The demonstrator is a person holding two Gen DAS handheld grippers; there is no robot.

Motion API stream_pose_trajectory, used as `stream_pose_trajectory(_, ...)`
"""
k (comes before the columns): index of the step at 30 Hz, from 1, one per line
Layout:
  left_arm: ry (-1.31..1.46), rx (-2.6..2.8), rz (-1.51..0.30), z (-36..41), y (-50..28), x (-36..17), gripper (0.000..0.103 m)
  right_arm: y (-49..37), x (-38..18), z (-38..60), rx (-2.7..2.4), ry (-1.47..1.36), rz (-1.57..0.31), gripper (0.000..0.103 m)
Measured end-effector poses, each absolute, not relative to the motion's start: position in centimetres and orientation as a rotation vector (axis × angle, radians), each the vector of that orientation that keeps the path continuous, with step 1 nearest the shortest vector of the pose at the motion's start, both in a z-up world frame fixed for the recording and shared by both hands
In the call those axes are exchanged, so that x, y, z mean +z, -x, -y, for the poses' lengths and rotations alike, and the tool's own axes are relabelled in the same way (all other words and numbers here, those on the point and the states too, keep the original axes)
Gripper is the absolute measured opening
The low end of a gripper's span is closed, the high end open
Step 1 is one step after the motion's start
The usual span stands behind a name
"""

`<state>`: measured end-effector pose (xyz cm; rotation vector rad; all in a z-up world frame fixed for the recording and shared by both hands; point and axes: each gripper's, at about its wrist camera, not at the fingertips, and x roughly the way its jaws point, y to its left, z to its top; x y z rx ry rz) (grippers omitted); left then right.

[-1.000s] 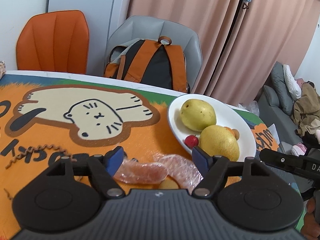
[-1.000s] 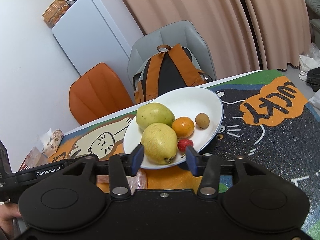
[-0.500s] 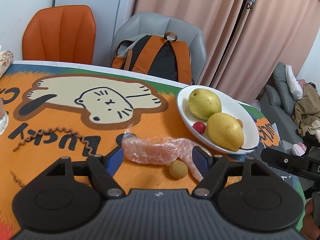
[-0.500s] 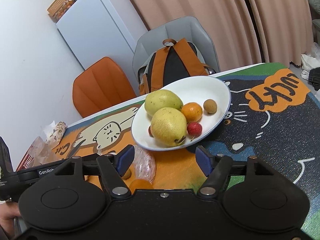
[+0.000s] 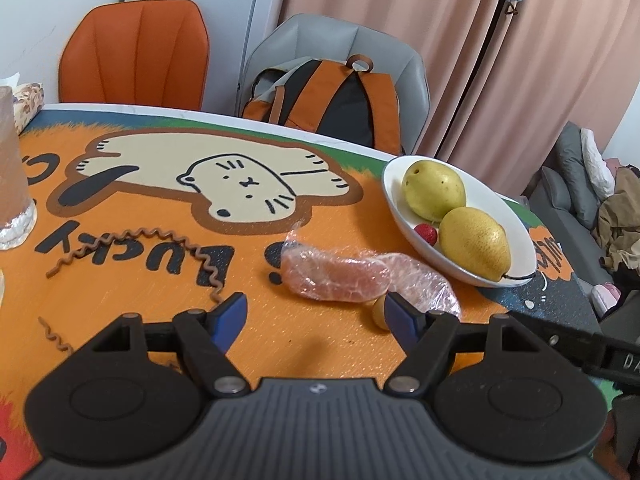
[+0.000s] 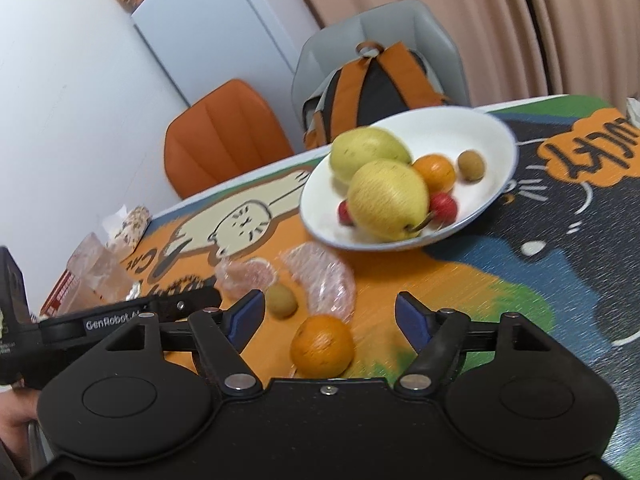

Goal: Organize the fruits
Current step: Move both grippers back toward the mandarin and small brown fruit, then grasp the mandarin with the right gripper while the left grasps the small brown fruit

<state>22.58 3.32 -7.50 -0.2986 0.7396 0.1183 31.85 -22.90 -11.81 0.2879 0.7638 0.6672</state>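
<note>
Lying loose on the surface, a round, bright mandarin with no long axis sits between the right tongs, whose jaws are opening, untouched. Beyond them stands the plate of pears. The left tongs gape, empty.
</note>
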Motion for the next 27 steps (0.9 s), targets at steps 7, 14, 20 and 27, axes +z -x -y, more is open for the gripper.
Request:
stream_pose_trajectory(7, 0.302, 0.125, -0.747, -3.9, -22.1, -7.9, 0.074, -31.4, -12.7, 21.1, 0.694, -0.257, -0.795, 0.071)
stream_pose_trajectory(14, 0.307, 0.135, -0.753, -4.4, -21.5, -8.2, 0.074, -31.4, -13.8, 20.1, 0.685, -0.212, -0.844, 0.041)
stream_pose_trajectory(20, 0.308, 0.125, -0.749, -4.1, -21.6, -8.2, 0.074, -31.0, -13.1, 20.7, 0.696, -0.207, -0.825, 0.037)
stream_pose_trajectory(27, 0.301, 0.092, -0.747, -2.6, -22.6, -8.2, 0.073, -31.6, -12.5, 22.2, 0.665, -0.221, -0.800, 0.037)
